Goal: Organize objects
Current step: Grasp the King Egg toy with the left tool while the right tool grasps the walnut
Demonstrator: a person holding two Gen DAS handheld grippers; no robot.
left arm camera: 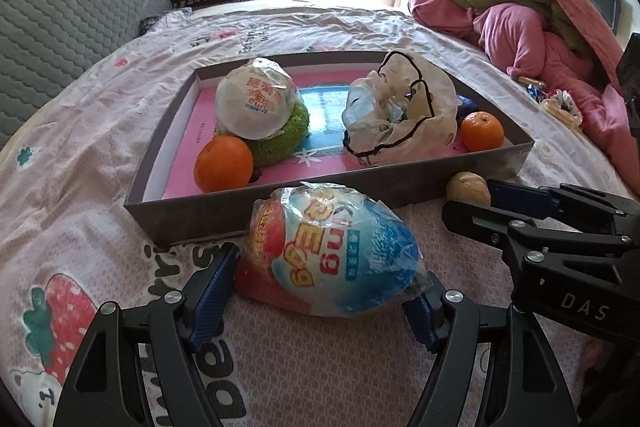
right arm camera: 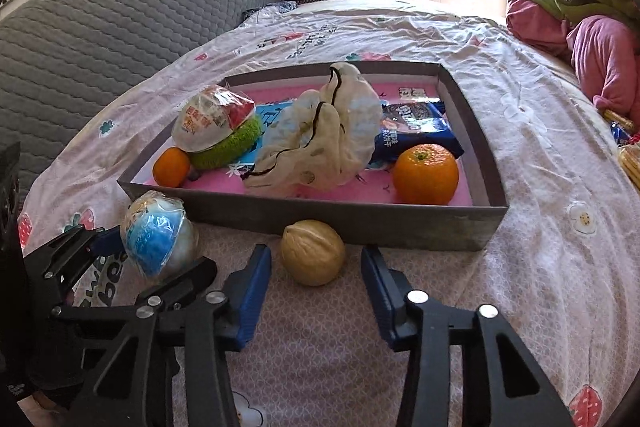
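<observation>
A wrapped blue, white and red toy egg [left arm camera: 332, 259] lies on the bed sheet in front of the grey box [left arm camera: 280, 203]. My left gripper [left arm camera: 326, 287] is open with its blue pads on either side of the egg, touching or nearly so. The egg also shows in the right wrist view [right arm camera: 158, 239]. A tan walnut [right arm camera: 313, 253] lies against the box's front wall. My right gripper [right arm camera: 316, 291] is open, its fingers just short of the walnut on either side. The walnut shows in the left wrist view [left arm camera: 468, 189] too.
The box [right arm camera: 360, 219] holds two oranges [right arm camera: 425, 174] [right arm camera: 171, 167], another wrapped egg [right arm camera: 212, 123] on a green scrubber [right arm camera: 228, 147], a crumpled cloth bag [right arm camera: 320, 139] and a blue snack packet [right arm camera: 416, 127]. Pink and green bedding [left arm camera: 520, 27] is piled at the right, a grey headboard [right arm camera: 100, 39] at the left.
</observation>
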